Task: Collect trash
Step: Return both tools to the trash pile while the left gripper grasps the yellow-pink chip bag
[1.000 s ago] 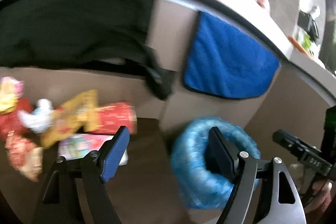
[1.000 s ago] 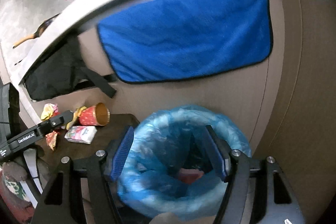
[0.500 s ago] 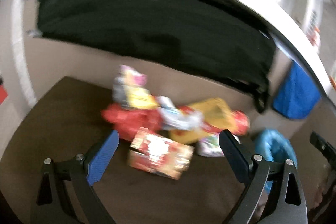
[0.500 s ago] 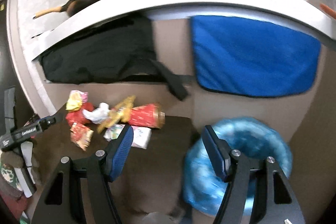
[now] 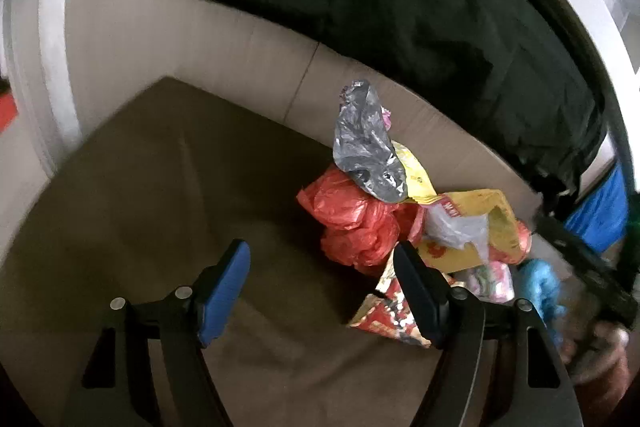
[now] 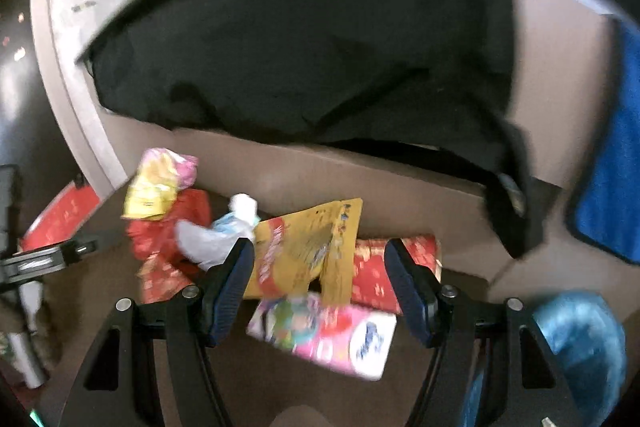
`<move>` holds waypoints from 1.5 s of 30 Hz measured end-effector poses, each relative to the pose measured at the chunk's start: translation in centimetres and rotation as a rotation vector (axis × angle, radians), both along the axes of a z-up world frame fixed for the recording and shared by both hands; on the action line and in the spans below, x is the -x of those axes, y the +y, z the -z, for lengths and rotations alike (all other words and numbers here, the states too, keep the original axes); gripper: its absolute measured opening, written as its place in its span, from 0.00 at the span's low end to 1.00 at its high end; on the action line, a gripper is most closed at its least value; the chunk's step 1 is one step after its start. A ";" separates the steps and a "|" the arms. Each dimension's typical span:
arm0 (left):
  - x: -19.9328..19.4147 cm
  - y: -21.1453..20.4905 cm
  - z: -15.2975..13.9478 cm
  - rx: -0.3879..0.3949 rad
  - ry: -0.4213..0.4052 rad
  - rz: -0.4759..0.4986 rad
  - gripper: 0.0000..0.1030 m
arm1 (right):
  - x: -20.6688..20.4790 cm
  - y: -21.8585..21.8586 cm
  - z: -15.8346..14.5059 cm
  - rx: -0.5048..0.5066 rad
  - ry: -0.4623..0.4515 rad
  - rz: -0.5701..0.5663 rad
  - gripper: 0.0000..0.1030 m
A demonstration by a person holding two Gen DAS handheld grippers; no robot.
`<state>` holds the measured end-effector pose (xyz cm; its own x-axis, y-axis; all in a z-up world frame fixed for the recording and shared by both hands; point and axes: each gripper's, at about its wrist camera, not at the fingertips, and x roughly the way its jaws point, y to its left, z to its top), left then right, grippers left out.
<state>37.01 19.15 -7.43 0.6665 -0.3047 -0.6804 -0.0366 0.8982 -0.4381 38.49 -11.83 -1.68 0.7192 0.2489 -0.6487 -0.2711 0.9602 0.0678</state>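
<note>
A heap of trash lies on the brown table (image 5: 160,211) against the beige panel: a crumpled red bag (image 5: 352,223), a silver foil wrapper (image 5: 368,143), a yellow packet (image 6: 308,247), a red patterned tube (image 6: 380,267) and a pink tissue pack (image 6: 324,331). My left gripper (image 5: 320,287) hangs over bare table left of the heap, jaws closing with nothing between them; a red-gold wrapper (image 5: 384,311) lies by its right finger. My right gripper (image 6: 320,287) is open above the yellow packet and the tissue pack, not touching them. The blue-lined bin (image 6: 580,339) stands at the right.
A black cloth (image 6: 304,59) hangs from the white counter (image 6: 64,27) above the heap. A blue towel (image 6: 616,163) hangs further right. The left gripper (image 6: 44,259) shows at the left edge of the right wrist view, by a red object (image 6: 60,215).
Both views have swung left, from the blue bin to the trash heap. The left jaws spread wide half a second ago and now stand narrower. The right jaws look unchanged.
</note>
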 end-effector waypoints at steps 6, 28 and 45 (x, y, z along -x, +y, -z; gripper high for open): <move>-2.2 -0.4 -2.2 0.062 -0.083 -0.015 0.72 | -4.8 1.8 3.1 0.033 0.088 -0.023 0.56; -1.5 -1.8 0.0 -0.064 -0.071 -0.067 0.18 | 10.0 2.0 5.8 -0.069 0.240 -0.226 0.33; -1.2 4.7 -1.4 -0.083 -0.183 -0.035 0.73 | 11.8 1.4 4.9 -0.138 0.203 -0.242 0.50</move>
